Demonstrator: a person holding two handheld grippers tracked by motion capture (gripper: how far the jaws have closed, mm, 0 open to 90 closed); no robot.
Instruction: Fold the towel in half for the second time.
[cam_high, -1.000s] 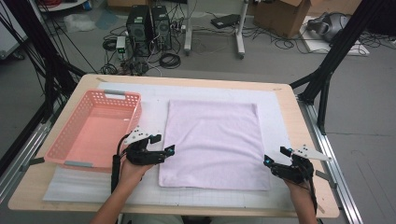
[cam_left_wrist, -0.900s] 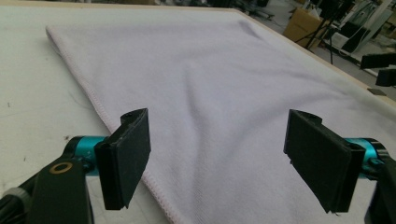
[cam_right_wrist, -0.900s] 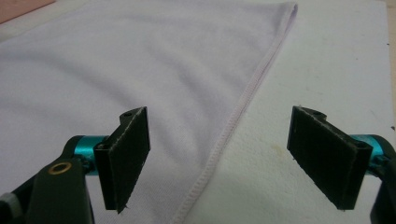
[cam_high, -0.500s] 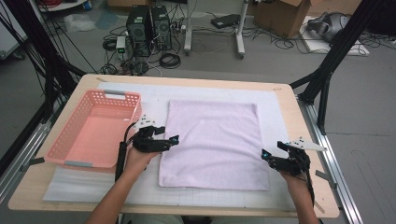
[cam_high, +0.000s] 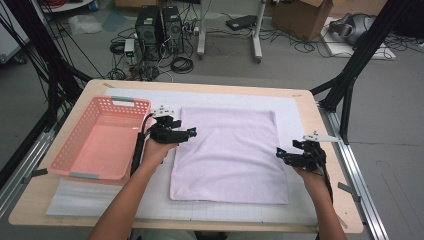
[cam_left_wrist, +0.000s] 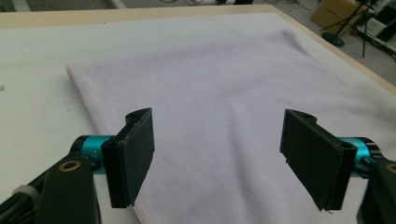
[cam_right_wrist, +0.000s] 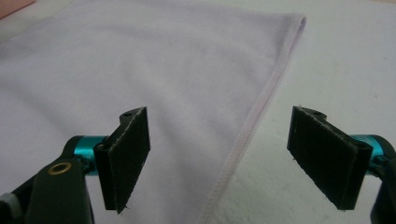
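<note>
Left gripper (cam_left_wrist: 217, 158) over towel (cam_left_wrist: 219, 93), near hem cropped.

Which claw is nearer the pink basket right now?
Left. The left claw sits just beside the pink basket, over the towel's left edge; the right claw is across the towel, at its right edge.

Both forearms reach forward, level; left black hand-held gripper (cam_high: 187, 134) with jaws wide, just been closing slightly, nothing between; right black hand-held gripper (cam_high: 281, 153) jaws spread wide.
</note>
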